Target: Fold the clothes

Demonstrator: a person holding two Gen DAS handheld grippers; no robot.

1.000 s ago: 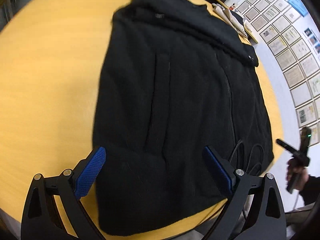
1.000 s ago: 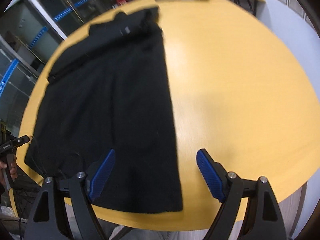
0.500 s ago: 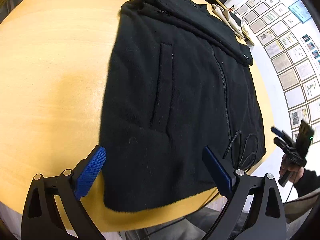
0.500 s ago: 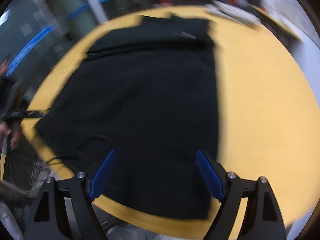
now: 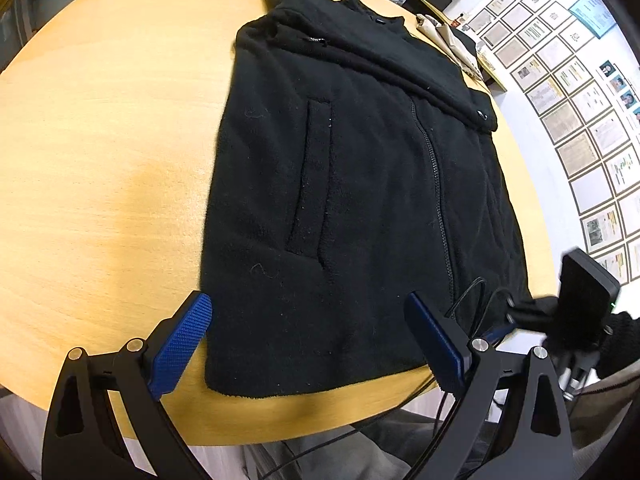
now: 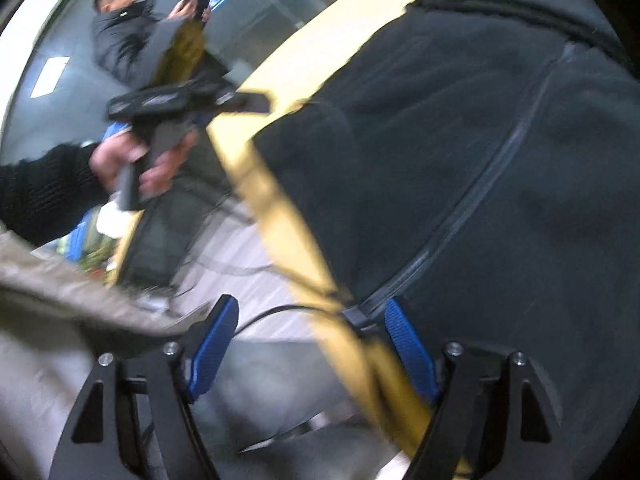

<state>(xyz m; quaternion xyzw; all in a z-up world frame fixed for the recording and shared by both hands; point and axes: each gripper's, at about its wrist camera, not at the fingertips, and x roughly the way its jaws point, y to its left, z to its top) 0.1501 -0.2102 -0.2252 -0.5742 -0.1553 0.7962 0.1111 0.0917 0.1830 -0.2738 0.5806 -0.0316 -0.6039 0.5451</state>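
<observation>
A black fleece jacket (image 5: 360, 200) lies flat, zipped, on the round wooden table (image 5: 100, 140), collar far away and hem towards me. My left gripper (image 5: 306, 304) hovers open over the hem, with its left pad at the jacket's side edge. The right gripper's black housing (image 5: 584, 292) shows by the jacket's near right corner. In the blurred, tilted right wrist view the jacket (image 6: 480, 140) fills the right side. My right gripper (image 6: 312, 308) is open and its jaws are closing. The table's edge (image 6: 272, 184) runs between them, and the zipper's lower end (image 6: 356, 316) sits just inside the right pad, untouched.
A beige cloth (image 5: 448, 40) lies at the table's far edge, and framed papers (image 5: 580, 120) cover the wall beyond. Thin black cables (image 5: 480, 292) loop over the jacket's near right corner. A hand (image 6: 140, 160) holds the left gripper. Another person (image 6: 120, 28) stands behind.
The right gripper swung off the jacket's hem and rolled, arriving at the table's edge by the zipper end, jaws slightly narrower. The left gripper barely shifted and stays open.
</observation>
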